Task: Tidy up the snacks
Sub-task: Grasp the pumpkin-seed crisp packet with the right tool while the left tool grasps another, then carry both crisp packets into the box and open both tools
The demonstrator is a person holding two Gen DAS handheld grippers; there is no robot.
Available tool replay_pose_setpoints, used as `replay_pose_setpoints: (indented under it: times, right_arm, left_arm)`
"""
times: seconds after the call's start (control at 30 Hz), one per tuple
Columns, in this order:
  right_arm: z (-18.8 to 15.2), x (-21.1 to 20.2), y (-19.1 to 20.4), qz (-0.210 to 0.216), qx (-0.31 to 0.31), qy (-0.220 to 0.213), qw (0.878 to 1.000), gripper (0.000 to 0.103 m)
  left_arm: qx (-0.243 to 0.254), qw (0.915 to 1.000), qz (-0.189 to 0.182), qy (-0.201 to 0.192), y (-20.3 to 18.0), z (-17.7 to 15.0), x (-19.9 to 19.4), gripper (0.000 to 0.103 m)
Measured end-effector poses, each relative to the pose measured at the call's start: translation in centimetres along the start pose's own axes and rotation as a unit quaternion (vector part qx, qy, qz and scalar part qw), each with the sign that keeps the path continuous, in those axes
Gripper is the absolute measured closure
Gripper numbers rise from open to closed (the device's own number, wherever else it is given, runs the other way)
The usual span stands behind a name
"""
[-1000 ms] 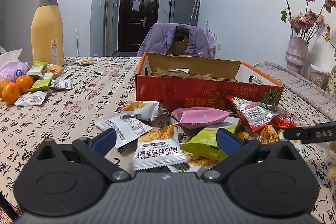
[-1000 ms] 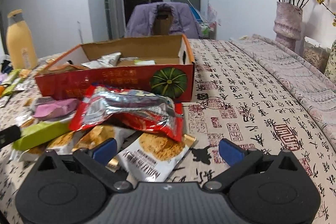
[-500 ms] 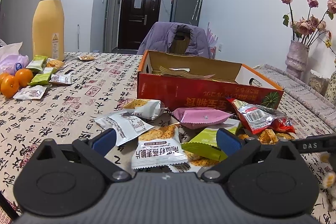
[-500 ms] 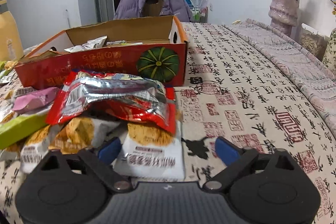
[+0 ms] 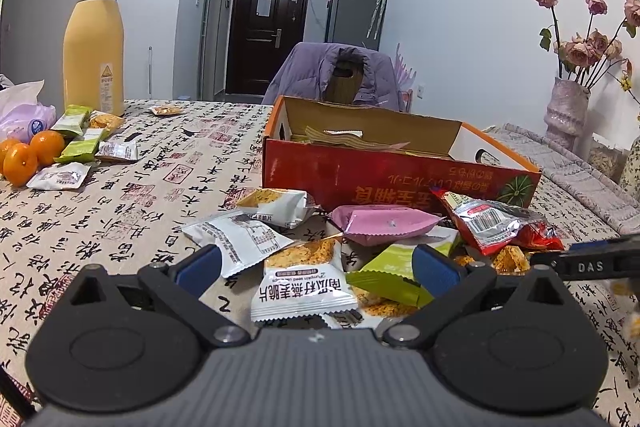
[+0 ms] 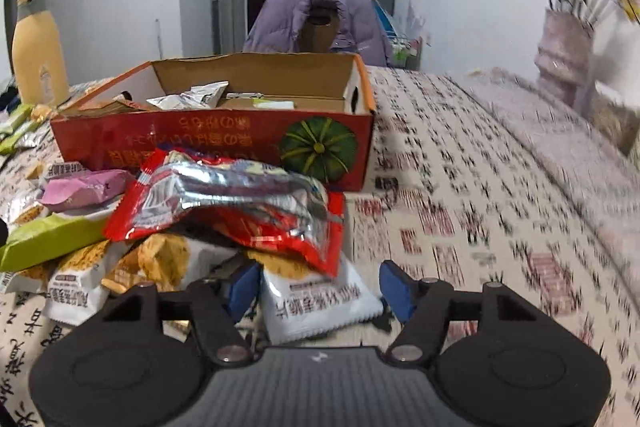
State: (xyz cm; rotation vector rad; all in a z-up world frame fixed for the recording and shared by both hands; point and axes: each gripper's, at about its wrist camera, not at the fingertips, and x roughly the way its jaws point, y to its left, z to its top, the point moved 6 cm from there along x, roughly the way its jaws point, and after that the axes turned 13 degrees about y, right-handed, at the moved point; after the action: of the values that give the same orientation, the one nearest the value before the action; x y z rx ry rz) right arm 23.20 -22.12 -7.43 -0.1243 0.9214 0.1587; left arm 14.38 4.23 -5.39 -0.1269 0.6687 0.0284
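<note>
1. The right tongs (image 6: 314,289) pointed down at the snack pile on the tabletop (image 6: 480,219), and their jaws had just been closing, now about half apart.
2. A white oat-crisp packet (image 6: 316,301) lay flat between the blue pads; whether they already pressed on it could not be told.
3. A red foil bag (image 6: 240,203) lay on top of that packet's far end, just in front of the red cardboard box (image 6: 224,135).
4. The left tongs (image 5: 316,263) stood wide apart, holding nothing.
5. Another white packet (image 5: 300,285) lay on the tabletop between the left pads, touching neither.
6. A pink packet (image 5: 380,223) and a green packet (image 5: 392,267) lay just beyond it, near the box's front wall.
7. More snacks, some oranges (image 5: 32,155) and a yellow bottle (image 5: 94,47) lay toward the tabletop's far left edge.
</note>
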Motion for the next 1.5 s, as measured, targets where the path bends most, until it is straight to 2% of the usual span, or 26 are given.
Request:
replay_pose_setpoints:
  times: [0.1,0.17,0.23,0.27,0.3,0.4,0.73,1.0,1.17,1.23,1.3,1.5]
  right_arm:
    - [0.4,1.0,0.0,0.008,-0.009,0.013,1.000,0.032]
    - [0.5,1.3,-0.2,0.028,-0.001,0.015,0.999,0.033]
    - [0.3,1.1,-0.3,0.039,0.000,0.010,0.999,0.040]
    - [0.1,1.0,-0.2,0.041,-0.001,0.008,0.999,0.048]
    - [-0.1,0.7,-0.1,0.043,-0.005,0.006,0.999,0.052]
    - [-1.2,-0.1,0.0,0.045,-0.009,-0.002,0.999,0.057]
    - [-4.9,-4.1,-0.4,0.042,0.011,-0.042,0.998,0.060]
    - [-5.1,-6.9,-1.6,0.041,0.029,-0.085,0.995,0.060]
    - [-5.1,-7.0,-2.0,0.040,0.039,-0.090,0.994,0.059]
    - [-5.1,-6.8,-2.1,0.042,0.045,-0.090,0.994,0.059]
    - [-5.1,-6.7,-2.2,0.043,0.048,-0.089,0.994,0.059]
    - [-5.1,-6.3,-2.3,0.046,0.054,-0.086,0.994,0.059]
  left_arm:
    - [0.000,1.0000,-0.001,0.000,0.0,0.0,0.0,0.000]
    - [-0.001,1.0000,-0.001,0.001,0.0,0.0,0.0,0.000]
    - [-0.001,1.0000,-0.001,0.001,0.0,0.0,0.0,0.000]
    - [-0.001,1.0000,-0.001,0.001,0.0,0.0,0.0,0.000]
    - [0.000,1.0000,-0.001,0.001,0.0,0.0,0.0,0.000]
    - [-0.001,1.0000,-0.001,0.000,0.1,0.0,0.0,0.000]
    - [0.005,0.9999,0.011,0.010,-0.2,0.3,-0.4,0.000]
    - [-0.030,0.9991,0.015,0.024,1.6,1.5,-1.3,0.000]
    - [-0.032,0.9973,0.030,0.059,2.0,2.2,0.0,0.009]
    - [-0.032,0.9959,0.034,0.078,2.0,2.2,0.9,0.020]
    - [-0.035,0.9943,0.025,0.097,2.0,2.2,1.9,0.026]
    - [-0.032,0.9911,0.011,0.129,1.6,2.0,3.8,0.027]
